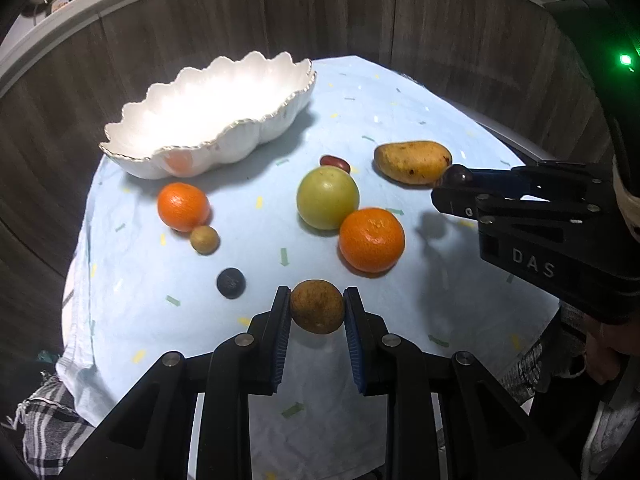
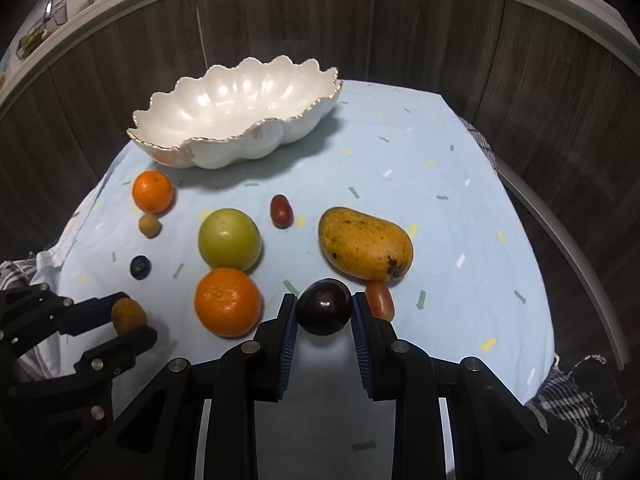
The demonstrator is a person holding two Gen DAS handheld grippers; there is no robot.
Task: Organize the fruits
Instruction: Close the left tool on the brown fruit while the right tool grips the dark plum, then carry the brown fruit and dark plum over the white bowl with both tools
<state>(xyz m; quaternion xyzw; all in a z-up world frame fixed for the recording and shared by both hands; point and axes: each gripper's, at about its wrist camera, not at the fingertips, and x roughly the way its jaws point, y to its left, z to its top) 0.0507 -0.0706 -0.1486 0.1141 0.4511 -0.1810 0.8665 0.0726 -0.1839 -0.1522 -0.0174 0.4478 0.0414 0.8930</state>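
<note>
My left gripper (image 1: 317,307) clamped a brown fruit (image 1: 317,306); my right gripper (image 2: 324,307) clamped a dark plum (image 2: 324,306), the mango (image 2: 365,243) just ahead.

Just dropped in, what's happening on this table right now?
Fruit sorting is under way. The left tool is shut on a small brown fruit, and the right tool is shut on a dark plum. The white scalloped bowl looks empty. On the blue cloth are a mango, a green apple, two oranges and a few small fruits.
</note>
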